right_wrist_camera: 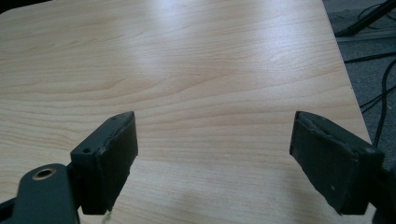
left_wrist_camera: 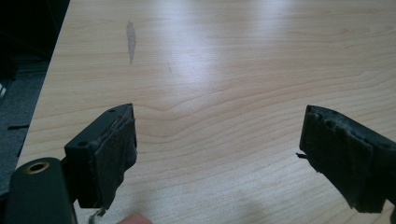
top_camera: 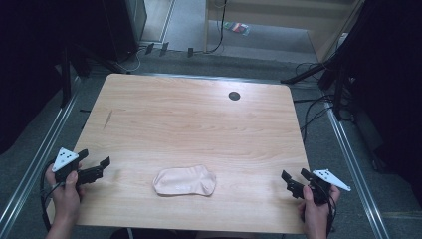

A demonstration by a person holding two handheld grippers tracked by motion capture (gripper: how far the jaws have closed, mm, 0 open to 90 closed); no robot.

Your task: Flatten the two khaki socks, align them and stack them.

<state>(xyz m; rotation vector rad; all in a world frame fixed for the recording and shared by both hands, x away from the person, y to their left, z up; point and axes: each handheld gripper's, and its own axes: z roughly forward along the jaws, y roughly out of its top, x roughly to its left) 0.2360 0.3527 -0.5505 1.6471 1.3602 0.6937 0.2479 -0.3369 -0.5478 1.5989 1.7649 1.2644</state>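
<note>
At the near edge of the worktop (top_camera: 199, 124), a pink cloth (top_camera: 184, 181) is lying flat between the left tongs (top_camera: 94, 168) and right tongs (top_camera: 293, 180), both gaping wide, holding nothing.

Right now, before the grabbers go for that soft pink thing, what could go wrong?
The pink cloth is limp, so one pinch might lift just a corner while the rest drags. It also lies near the table's front edge, so a push could slide it off. Both the left gripper and right gripper start far off, open.

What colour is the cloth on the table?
Pale pink cloth, best in the high view.
</note>
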